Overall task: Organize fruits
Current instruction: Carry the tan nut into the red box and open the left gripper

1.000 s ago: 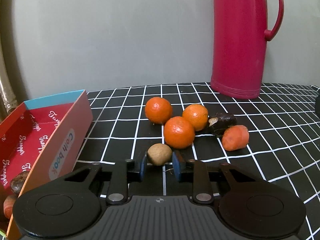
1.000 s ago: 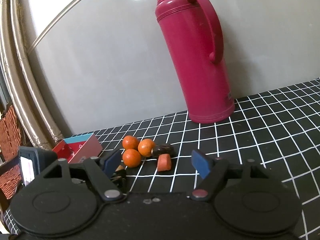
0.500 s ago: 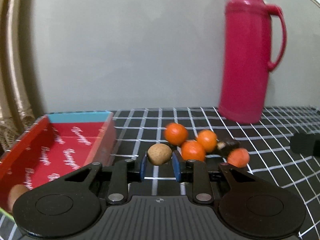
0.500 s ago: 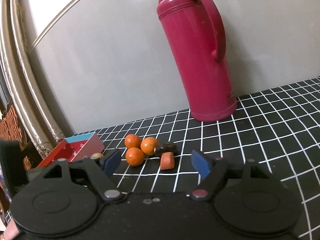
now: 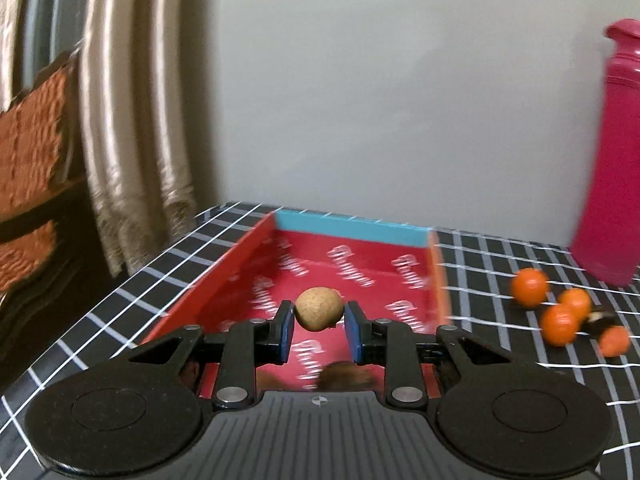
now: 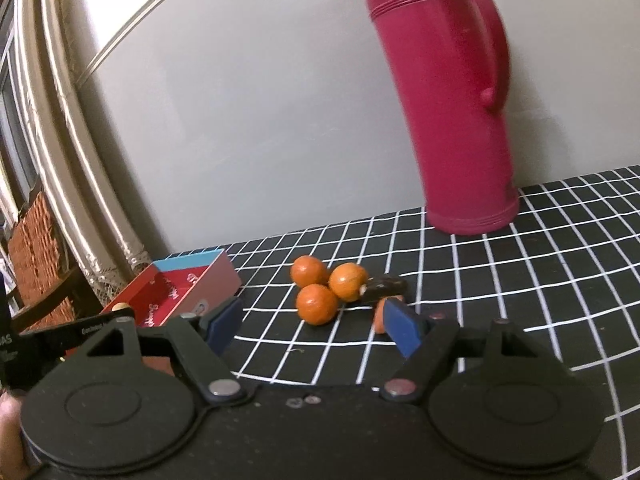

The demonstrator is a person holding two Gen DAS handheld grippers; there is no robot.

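From the left wrist, the left gripper point(image 5: 319, 334) has its jaws closed on a round brown fruit point(image 5: 319, 308), which hangs above the open red box point(image 5: 224, 280) with a blue far wall; a blurred brown thing point(image 5: 345, 375) lies on the box floor just below the jaws. To the right on the black gridded desk point(image 5: 500, 264) sit three oranges point(image 5: 529, 286), a dark fruit point(image 5: 600, 321) and an orange-red piece point(image 5: 614, 341), bunched together near the pink flask point(image 5: 614, 160). From the right wrist, the right gripper point(image 6: 316, 326) stands with its jaws apart and nothing between them, low over the desk point(image 6: 520, 280). The oranges point(image 6: 317, 304) lie ahead of it, touching one another, with the dark fruit point(image 6: 384, 288) beside them and the orange-red piece point(image 6: 380, 316) partly hidden behind the right finger. The box point(image 6: 208, 284) sits to the left, the left gripper reaching over its near end with the brown fruit point(image 6: 120, 307) just showing
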